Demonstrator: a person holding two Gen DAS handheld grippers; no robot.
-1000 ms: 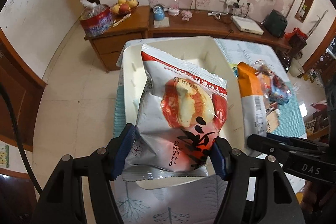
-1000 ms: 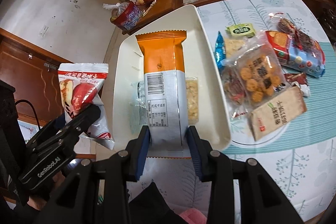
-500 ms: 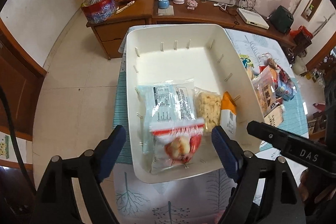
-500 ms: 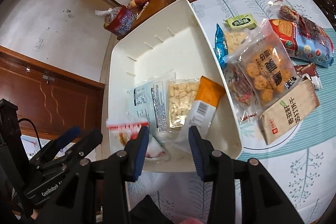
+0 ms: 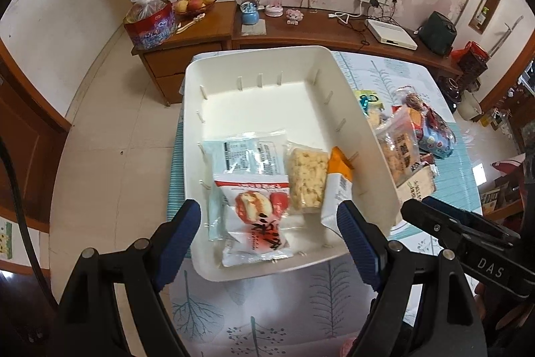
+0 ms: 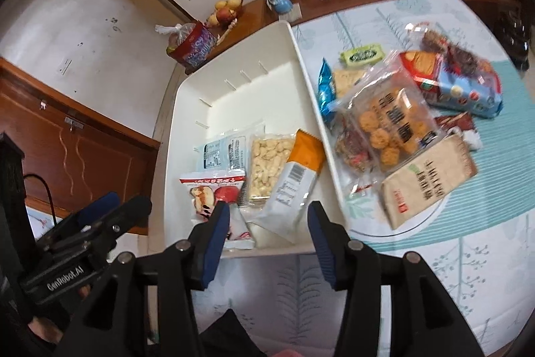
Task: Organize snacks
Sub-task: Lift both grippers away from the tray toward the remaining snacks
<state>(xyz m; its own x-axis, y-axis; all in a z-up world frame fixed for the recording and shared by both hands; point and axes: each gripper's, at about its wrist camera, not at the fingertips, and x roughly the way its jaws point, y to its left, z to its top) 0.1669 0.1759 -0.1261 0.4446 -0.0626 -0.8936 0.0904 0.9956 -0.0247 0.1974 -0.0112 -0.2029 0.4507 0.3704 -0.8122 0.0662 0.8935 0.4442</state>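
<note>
A white bin (image 5: 260, 62) (image 6: 234, 82) stands on the table. In its near end lie a red-and-white snack bag (image 5: 257, 219) (image 6: 214, 193), a pale blue packet (image 5: 247, 153) (image 6: 220, 149), a clear pack of puffed pieces (image 5: 307, 176) (image 6: 267, 166) and an orange-and-white bar (image 5: 337, 189) (image 6: 294, 179). My left gripper (image 5: 267, 233) is open and empty above the bin's near edge. My right gripper (image 6: 267, 226) is open and empty over the near right corner.
Right of the bin lies a pile of loose snacks on a plate: a cookie bag (image 6: 391, 119), a brown packet (image 6: 428, 179), a blue-and-red bag (image 6: 461, 82), a green packet (image 6: 361, 56). A wooden sideboard (image 5: 301, 32) runs behind the table.
Both grippers let go: the red-and-white bag and the orange bar dropped into the bin. Both grippers have opened and drawn back toward the near edge.
</note>
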